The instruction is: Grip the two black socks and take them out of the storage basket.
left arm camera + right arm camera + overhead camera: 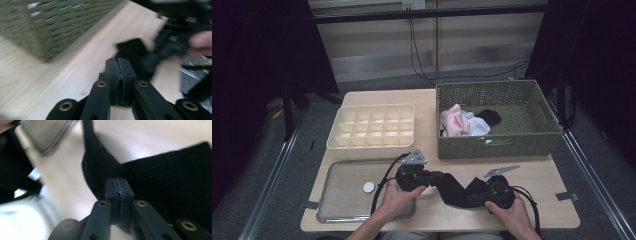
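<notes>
A black sock (pixel 457 189) lies stretched on the wooden table (pixel 537 180) between my two grippers. My left gripper (pixel 438 179) holds its left end, and my right gripper (pixel 476 194) holds its right end. In the left gripper view the jaws (pixel 120 61) are pressed together with a thin dark edge between them; the sock (pixel 132 48) runs on toward the other gripper (pixel 175 37). In the right gripper view the jaws (pixel 119 182) are shut on the ribbed black sock (pixel 170 182).
A green woven basket (pixel 497 145) at the back right holds pink, white and black clothes. A cream divided box (pixel 372 145) stands at the back left. A clear tray (pixel 342 190) with a small white disc (pixel 369 187) sits at the front left.
</notes>
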A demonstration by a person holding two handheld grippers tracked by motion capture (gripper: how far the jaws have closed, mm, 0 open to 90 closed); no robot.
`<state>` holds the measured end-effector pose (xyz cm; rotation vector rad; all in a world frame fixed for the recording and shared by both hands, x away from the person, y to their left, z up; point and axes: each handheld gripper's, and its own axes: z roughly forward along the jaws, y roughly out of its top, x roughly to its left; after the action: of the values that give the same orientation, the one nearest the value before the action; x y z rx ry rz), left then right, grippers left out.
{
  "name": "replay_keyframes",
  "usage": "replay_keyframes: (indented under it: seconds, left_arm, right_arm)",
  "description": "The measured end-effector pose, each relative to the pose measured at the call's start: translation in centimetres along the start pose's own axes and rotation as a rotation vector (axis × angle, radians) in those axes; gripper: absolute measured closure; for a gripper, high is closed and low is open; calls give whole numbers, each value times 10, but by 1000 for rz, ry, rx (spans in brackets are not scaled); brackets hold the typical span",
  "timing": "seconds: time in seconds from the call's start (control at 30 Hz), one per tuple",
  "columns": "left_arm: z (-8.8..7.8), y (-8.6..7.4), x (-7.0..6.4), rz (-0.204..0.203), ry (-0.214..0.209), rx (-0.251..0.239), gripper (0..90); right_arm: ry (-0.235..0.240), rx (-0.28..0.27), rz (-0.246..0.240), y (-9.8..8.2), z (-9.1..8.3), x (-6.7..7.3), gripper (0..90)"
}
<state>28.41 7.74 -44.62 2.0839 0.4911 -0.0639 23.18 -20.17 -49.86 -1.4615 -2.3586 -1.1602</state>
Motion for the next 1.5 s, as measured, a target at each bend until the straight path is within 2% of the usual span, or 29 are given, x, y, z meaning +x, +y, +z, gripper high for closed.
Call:
replay_keyframes:
  seconds: [0.07, 0.13, 0.2, 0.27, 0.33, 0.37, 0.4, 0.47, 0.53, 0.6, 0.63, 0.7, 0.77, 0.83, 0.93, 0.97, 1.0, 1.03, 1.13, 1.17, 1.23, 1.27, 1.33, 1.4, 1.47, 1.5]
  left_arm:
    - [1, 0, -5, 8, -33, 8, 871]
    - [1, -2, -8, 29, -56, 24, 871]
    - [3, -5, -9, 30, -88, 46, 870]
    - [5, -10, -9, 28, -131, 73, 868]
    - [8, -15, -12, 36, -139, 125, 867]
    - [10, -18, -13, 48, -141, 148, 867]
    - [11, -22, -14, 42, -148, 156, 866]
    - [13, -26, -15, 38, -173, 178, 864]
    - [13, -29, -17, 50, -181, 210, 863]
    - [13, -31, -20, 80, -185, 236, 854]
    - [12, -32, -21, 68, -190, 244, 850]
    - [11, -34, -19, 63, -190, 242, 838]
    - [9, -36, -16, 65, -183, 254, 837]
    - [7, -38, -14, 46, -193, 238, 846]
    - [5, -41, -10, -6, -215, 216, 847]
    - [3, -42, -9, -19, -217, 229, 842]
    - [3, -43, -7, -39, -229, 217, 833]
    - [2, -44, -5, -47, -221, 221, 828]
    - [0, -43, -5, -95, -228, 186, 774]
    - [0, -41, -5, -96, -241, 180, 750]
    - [2, -36, -8, -91, -271, 135, 655]
    - [3, -34, -11, -95, -274, 125, 658]
    - [7, -29, -14, -79, -254, 146, 654]
    - [13, -30, -14, -100, -250, 152, 668]
    - [20, -35, -16, -102, -245, 199, 701]
    - [23, -37, -16, -94, -221, 241, 713]
  right_arm:
    - [-51, -32, 14, 4, 0, -3, 885]
    - [-79, -57, 28, 8, 0, -9, 885]
    - [-94, -76, 39, 10, -1, -14, 884]
    - [-117, -97, 60, 11, -3, -18, 879]
    - [-145, -111, 79, 11, -6, -21, 825]
    - [-147, -111, 79, 10, -6, -22, 804]
    - [-129, -110, 90, 10, -7, -23, 754]
    - [-108, -114, 79, 9, -11, -22, 680]
    - [-81, -139, 77, 10, -17, -20, 623]
    - [-71, -159, 75, 10, -23, -19, 621]
    - [-82, -171, 79, 11, -27, -19, 623]
    - [-74, -196, 90, 11, -32, -24, 637]
    - [-81, -198, 96, 12, -34, -27, 639]
    - [-71, -198, 103, 11, -35, -30, 646]
    - [-60, -187, 83, 13, -36, -32, 644]
    - [-64, -183, 86, 15, -37, -33, 637]
    - [-66, -184, 91, 17, -37, -34, 627]
    - [-70, -185, 98, 19, -38, -35, 629]
    - [-82, -181, 93, 24, -35, -41, 638]
    - [-87, -174, 91, 25, -33, -44, 639]
    - [-102, -159, 93, 27, -30, -48, 644]
    - [-107, -153, 87, 28, -29, -49, 647]
    - [-114, -156, 92, 30, -28, -51, 657]
    - [-116, -150, 91, 31, -26, -53, 683]
    - [-131, -122, 93, 30, -22, -55, 698]
    - [-142, -105, 91, 29, -20, -56, 707]
